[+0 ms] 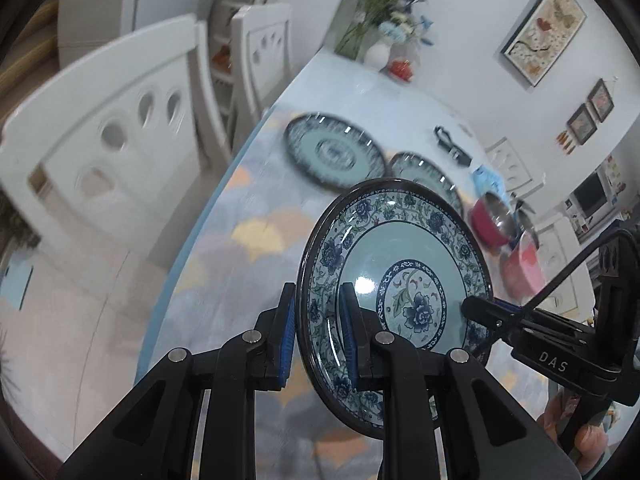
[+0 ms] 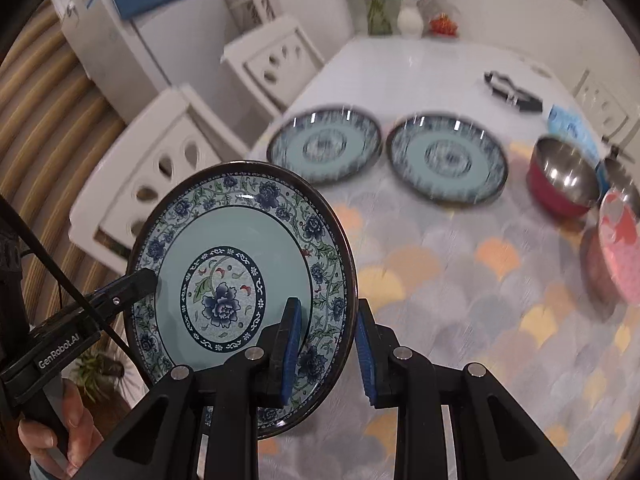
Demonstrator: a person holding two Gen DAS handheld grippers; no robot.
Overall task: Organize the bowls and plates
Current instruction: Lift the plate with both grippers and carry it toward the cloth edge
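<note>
A blue floral plate [image 1: 404, 276] is held tilted above the table by both grippers, one on each side of its rim. My left gripper [image 1: 318, 332] is shut on its left rim; it shows at the plate's left edge in the right wrist view [image 2: 140, 282]. My right gripper [image 2: 328, 344] is shut on the right rim of the same plate [image 2: 236, 276]; it shows in the left wrist view [image 1: 480, 312]. Two matching plates [image 2: 324, 144] [image 2: 448, 158] lie side by side on the table beyond. A red steel bowl [image 2: 560, 178] and a pink bowl [image 2: 618, 246] stand at the right.
The table [image 2: 440, 264] has a scallop-pattern mat. White chairs [image 2: 160, 168] stand along its left side. A black object [image 2: 516, 92] and a blue pack [image 2: 568, 120] lie far right. A vase of flowers [image 2: 408, 16] stands at the far end.
</note>
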